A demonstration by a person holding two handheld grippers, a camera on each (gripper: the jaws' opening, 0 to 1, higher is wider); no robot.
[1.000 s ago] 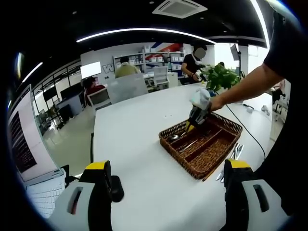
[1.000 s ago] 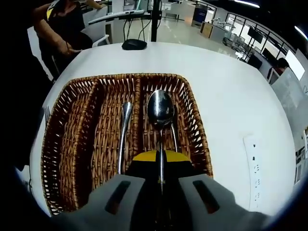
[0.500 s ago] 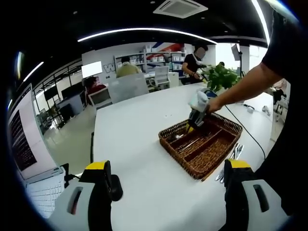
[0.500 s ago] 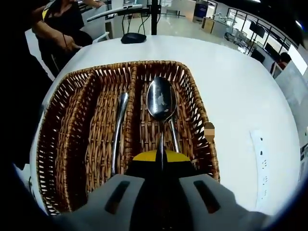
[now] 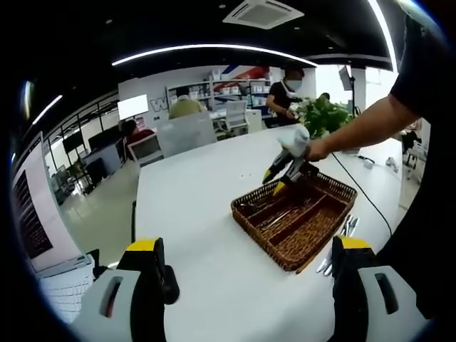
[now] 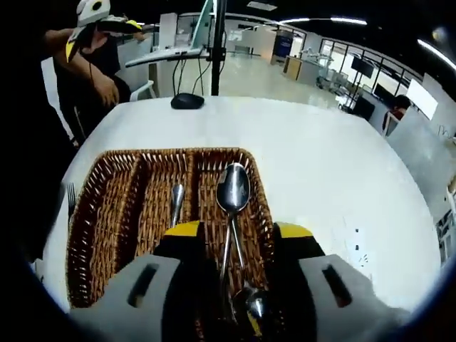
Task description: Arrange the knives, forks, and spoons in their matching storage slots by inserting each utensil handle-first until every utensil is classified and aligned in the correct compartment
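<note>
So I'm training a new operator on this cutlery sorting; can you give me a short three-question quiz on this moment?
1. True or false: the right gripper is open.
2. Which compartment of the basket holds the spoons: A) the one on the right in the right gripper view, B) the middle, C) the one on the left?
3. Fill in: a fork lies on the table ____ the basket.

Key: 1 true; 2 A; 3 beside (outside).

No readable words, brands or numbers are showing anywhere. Far beyond the left gripper, a large letter resembling a "W" is appearing on the back wall, partly cut off and too blurred to confirm. Nothing is marked on the wicker tray or the counter.
</note>
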